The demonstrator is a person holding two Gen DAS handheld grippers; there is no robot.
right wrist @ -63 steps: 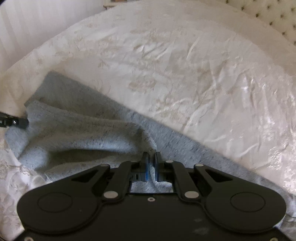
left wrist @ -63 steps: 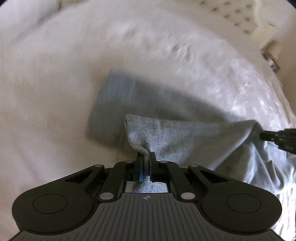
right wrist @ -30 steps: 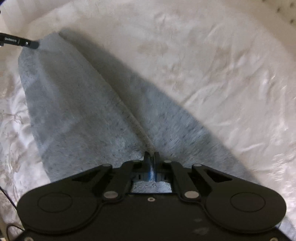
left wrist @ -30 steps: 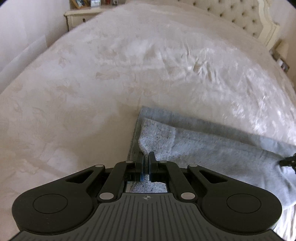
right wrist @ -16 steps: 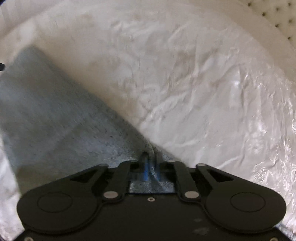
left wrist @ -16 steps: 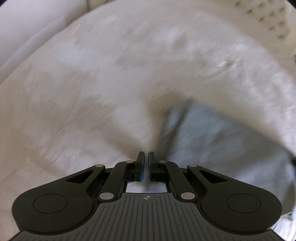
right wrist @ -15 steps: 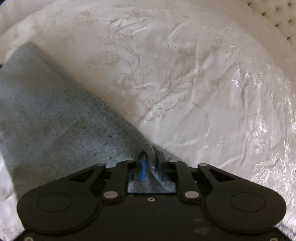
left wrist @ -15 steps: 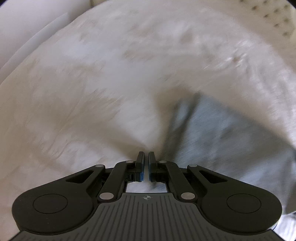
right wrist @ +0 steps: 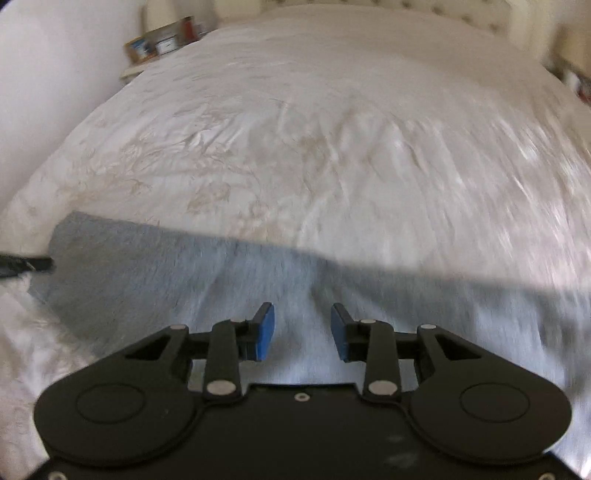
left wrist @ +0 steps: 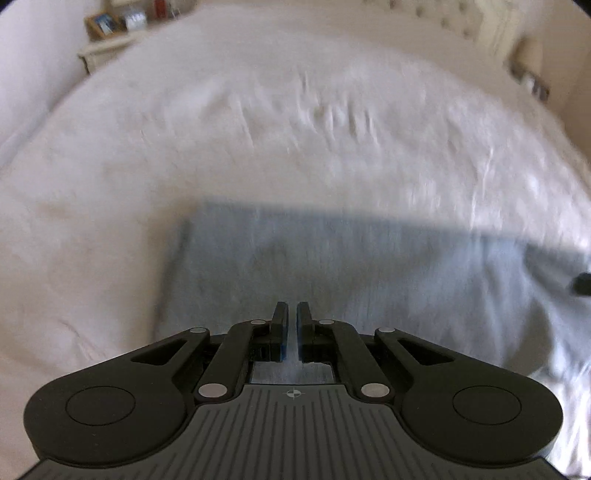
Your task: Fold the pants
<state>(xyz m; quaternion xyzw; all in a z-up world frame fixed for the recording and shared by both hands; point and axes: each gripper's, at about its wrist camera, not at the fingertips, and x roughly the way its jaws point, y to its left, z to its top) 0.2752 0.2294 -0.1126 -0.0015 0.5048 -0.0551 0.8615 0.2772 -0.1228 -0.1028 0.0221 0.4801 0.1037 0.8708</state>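
Observation:
The grey pants [left wrist: 332, 266] lie flat in a folded band across the near part of the white bed; they also show in the right wrist view [right wrist: 221, 280]. My left gripper [left wrist: 291, 314] hovers over the pants near their left end, its jaws a narrow gap apart with nothing between them. My right gripper [right wrist: 303, 321] is open and empty above the pants. The left gripper's tip [right wrist: 26, 264] shows at the left edge of the right wrist view. The right gripper's tip [left wrist: 581, 284] shows at the right edge of the left wrist view.
The white embroidered bedspread [right wrist: 332, 147] stretches far beyond the pants. A tufted headboard [left wrist: 443, 14] stands at the back. A nightstand with small items [left wrist: 107, 40] stands at the far left, and another bedside stand [left wrist: 532, 74] at the far right.
Both grippers let go of the pants and drew back. The right jaws opened wide. The folded pants now lie flat on the bed.

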